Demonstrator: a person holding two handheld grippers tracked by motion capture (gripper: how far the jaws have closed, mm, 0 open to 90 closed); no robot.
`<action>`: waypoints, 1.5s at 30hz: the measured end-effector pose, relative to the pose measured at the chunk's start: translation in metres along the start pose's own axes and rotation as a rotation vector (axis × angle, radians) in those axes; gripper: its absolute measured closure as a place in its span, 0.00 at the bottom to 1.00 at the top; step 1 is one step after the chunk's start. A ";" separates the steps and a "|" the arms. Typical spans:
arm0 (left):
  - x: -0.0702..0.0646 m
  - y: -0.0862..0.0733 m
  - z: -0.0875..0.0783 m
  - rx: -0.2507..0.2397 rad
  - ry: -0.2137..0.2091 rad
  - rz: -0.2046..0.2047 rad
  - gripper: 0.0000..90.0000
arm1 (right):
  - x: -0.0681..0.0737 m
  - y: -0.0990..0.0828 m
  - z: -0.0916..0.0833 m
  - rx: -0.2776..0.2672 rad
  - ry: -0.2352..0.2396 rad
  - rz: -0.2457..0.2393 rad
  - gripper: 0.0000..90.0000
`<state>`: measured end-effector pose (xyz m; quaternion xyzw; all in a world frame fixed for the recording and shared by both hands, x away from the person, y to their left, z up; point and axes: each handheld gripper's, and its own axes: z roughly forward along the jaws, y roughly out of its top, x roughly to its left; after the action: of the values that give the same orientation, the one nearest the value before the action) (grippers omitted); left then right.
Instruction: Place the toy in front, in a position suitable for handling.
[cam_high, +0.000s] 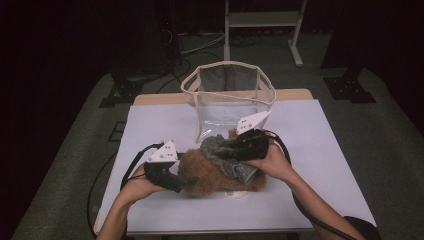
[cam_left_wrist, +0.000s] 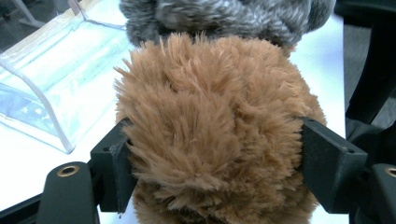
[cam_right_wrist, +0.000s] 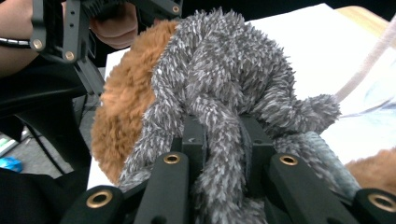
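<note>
A brown furry piece (cam_high: 212, 175) is lying on the white table top (cam_high: 320, 165), near the person's edge, with a grey furry piece (cam_high: 222, 150) draped over its far side. Just behind them a clear plastic bag with cream trim (cam_high: 227, 95) is standing upright and open, blocking the way toward the table's far edge.

The left gripper (cam_high: 189, 181) is coming in low from the left. Its jaws are standing wide on either side of the brown pile, and the fur is brushing both pads; whether they are actually pressing it cannot be told. The right gripper (cam_high: 227, 150) is lying over the top of the heap, its jaws nearly closed and pinching a fold of the grey fur.

The left gripper view is showing the brown fur (cam_left_wrist: 210, 126) bulging between the jaws, the grey piece (cam_left_wrist: 224, 18) behind it and the bag's clear wall (cam_left_wrist: 56, 79) off to the side. The right gripper view is showing the grey strand (cam_right_wrist: 219, 154) clamped between the pads, something the high view is hiding under the hand, with the other gripper (cam_right_wrist: 70, 32) beyond the brown fur (cam_right_wrist: 121, 112).
</note>
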<state>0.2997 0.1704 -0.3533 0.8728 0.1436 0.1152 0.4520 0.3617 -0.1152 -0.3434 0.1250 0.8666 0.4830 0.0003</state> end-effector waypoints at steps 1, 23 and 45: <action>-0.002 0.002 -0.001 -0.004 0.005 0.011 0.23 | 0.002 -0.001 -0.001 0.000 -0.011 -0.014 0.83; 0.009 0.002 -0.010 -0.001 0.082 0.039 0.27 | -0.021 -0.055 -0.050 0.000 -0.138 0.087 0.82; 0.014 -0.009 -0.012 0.012 0.129 0.040 0.27 | -0.028 -0.068 -0.048 -0.020 -0.146 0.138 0.82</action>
<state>0.3075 0.1890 -0.3532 0.8691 0.1554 0.1793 0.4341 0.3679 -0.1957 -0.3777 0.2192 0.8489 0.4800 0.0315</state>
